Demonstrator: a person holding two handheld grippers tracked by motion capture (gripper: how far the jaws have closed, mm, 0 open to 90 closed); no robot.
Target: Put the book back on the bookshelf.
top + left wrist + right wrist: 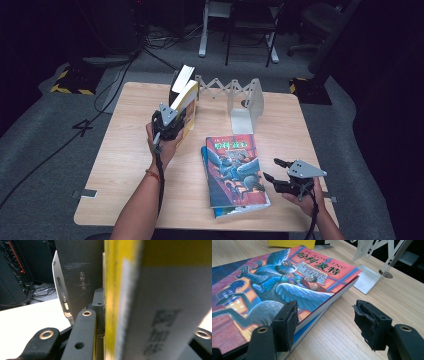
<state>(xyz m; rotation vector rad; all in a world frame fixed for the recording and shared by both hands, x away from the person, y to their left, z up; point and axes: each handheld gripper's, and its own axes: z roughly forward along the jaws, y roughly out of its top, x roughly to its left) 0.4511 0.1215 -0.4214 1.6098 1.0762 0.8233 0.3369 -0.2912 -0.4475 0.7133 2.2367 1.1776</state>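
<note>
High view, wooden table [125, 165], grey carpet [45, 145], dark room

A light wooden table [125, 165] stands on grey carpet [45, 150]. Behind it, in the dark, are white desk legs [203, 35], an office chair [320, 20], black cables [107, 85] and 2 yellow-and-black striped blocks [70, 82]

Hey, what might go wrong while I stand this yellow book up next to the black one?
The yellow book, clamped in the left tongs, leans close against the black book; a nudge may topple it. The end plate of the folding book rack stands far to the right, so both books might tip that way.
</note>
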